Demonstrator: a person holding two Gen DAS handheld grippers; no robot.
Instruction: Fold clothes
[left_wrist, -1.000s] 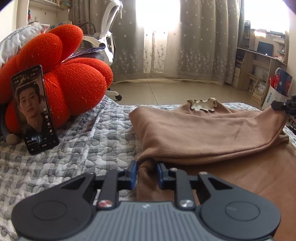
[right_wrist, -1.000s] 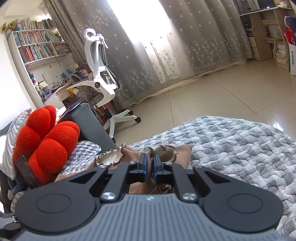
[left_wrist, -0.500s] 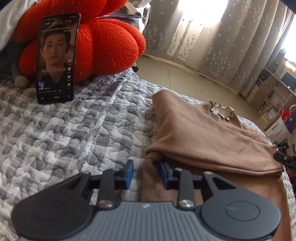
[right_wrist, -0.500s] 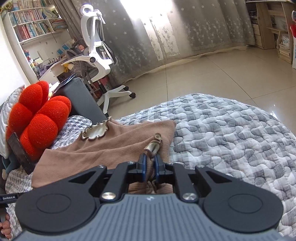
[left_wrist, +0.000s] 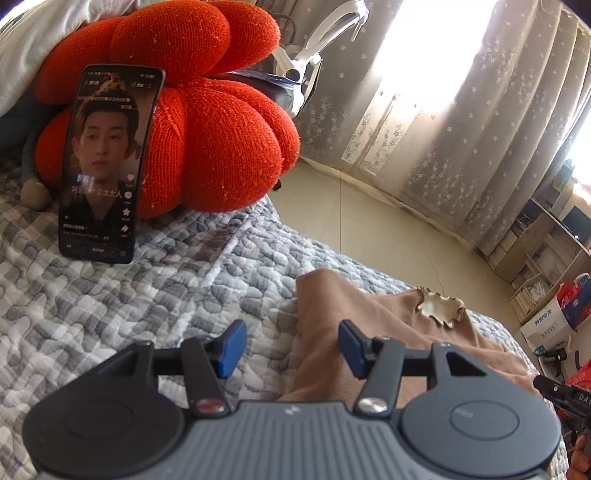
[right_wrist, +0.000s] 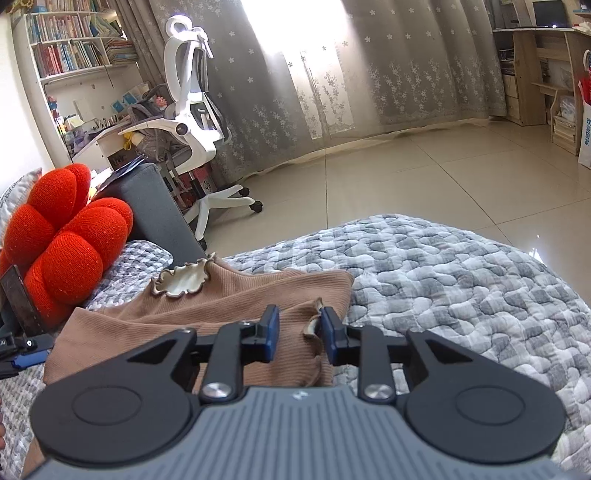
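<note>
A brown ribbed garment (left_wrist: 373, 317) lies folded on the grey quilted bedspread (left_wrist: 129, 306), its frilled cream collar (left_wrist: 441, 308) facing up. My left gripper (left_wrist: 291, 347) hovers over the garment's left edge. Its jaws are opening; the cloth's edge lies below and between them, and neither pad presses on it. In the right wrist view the same garment (right_wrist: 229, 306) and collar (right_wrist: 183, 278) show. My right gripper (right_wrist: 301, 332) is over the frilled sleeve cuff (right_wrist: 313, 325). Its jaws are opening too, with the cuff loose between them.
A red knitted cushion (left_wrist: 207, 122) sits at the bed's back left with a lit phone (left_wrist: 105, 166) leaning on it. A white office chair (right_wrist: 192, 107), bookshelves (right_wrist: 70, 40) and curtains stand beyond the tiled floor (right_wrist: 424, 177). The bed's edge curves just past the garment.
Both grippers were shut on the brown cloth and have opened, letting it drop onto the quilt. The left gripper has rolled and shifted, so the cushion and phone now loom larger.
</note>
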